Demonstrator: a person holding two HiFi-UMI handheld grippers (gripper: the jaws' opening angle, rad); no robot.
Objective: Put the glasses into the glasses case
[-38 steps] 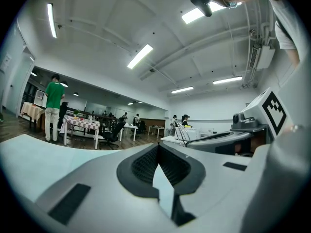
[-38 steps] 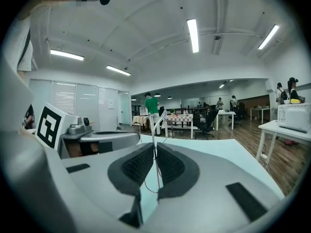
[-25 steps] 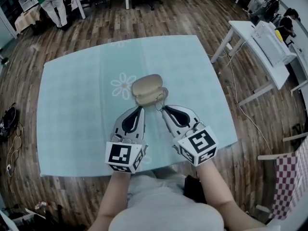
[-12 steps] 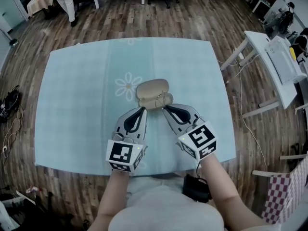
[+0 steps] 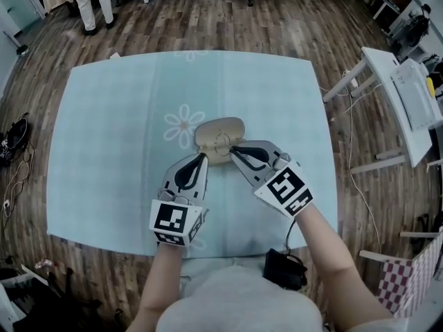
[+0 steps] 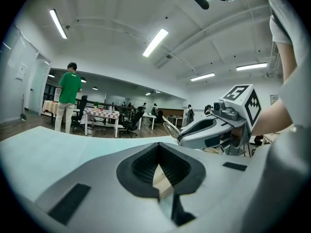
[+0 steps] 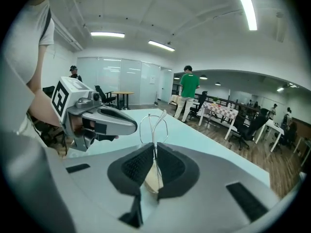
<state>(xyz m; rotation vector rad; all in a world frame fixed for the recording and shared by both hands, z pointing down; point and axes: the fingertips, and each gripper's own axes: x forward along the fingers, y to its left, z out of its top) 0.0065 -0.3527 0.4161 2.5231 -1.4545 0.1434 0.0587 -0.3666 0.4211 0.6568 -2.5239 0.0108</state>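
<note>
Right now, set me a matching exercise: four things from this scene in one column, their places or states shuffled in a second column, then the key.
Things
1. glasses
2. glasses case
3. left gripper
4. person in a green top

Places or states
A. lies open on the light blue tablecloth
B. stands on the wood floor
C. shut on the case's near rim
D. clamped in the right gripper, over the case

Pairs: 1-D, 2-A, 3-C, 4-B.
</note>
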